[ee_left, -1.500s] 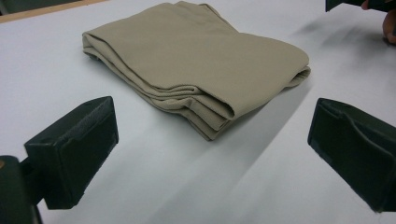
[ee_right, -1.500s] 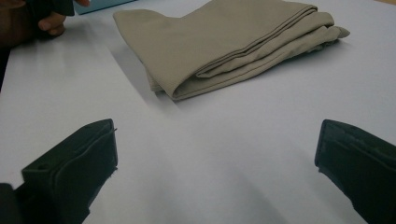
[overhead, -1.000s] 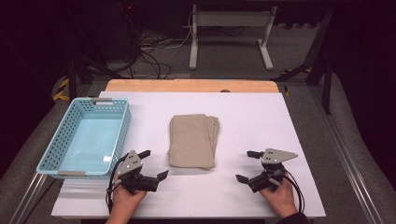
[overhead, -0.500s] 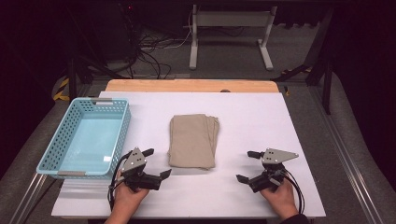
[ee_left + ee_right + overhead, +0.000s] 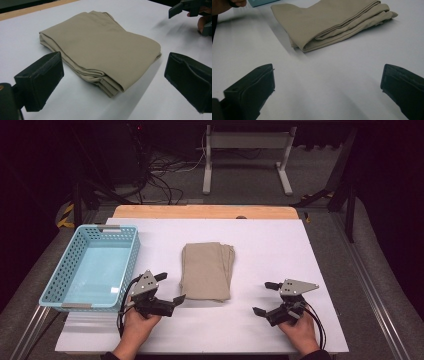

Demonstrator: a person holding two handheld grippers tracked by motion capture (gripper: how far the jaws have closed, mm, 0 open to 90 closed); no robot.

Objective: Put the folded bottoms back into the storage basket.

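White tabletop [image 5: 280,245] is bearing a folded beige cloth [image 5: 206,271] at its middle – the left gripper [image 5: 170,289], jaws wide and empty, is closing in on its near corner (right gripper [image 5: 263,298] likewise agape) – calling next for a pinch.

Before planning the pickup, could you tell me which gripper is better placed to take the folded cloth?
Left: the left gripper sits open beside the folded cloth; the right gripper stands farther off.

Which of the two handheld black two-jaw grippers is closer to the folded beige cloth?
The left gripper: its open jaws reach the near left corner of the folded beige cloth. The right gripper, also open, sits well off to the cloth's right.
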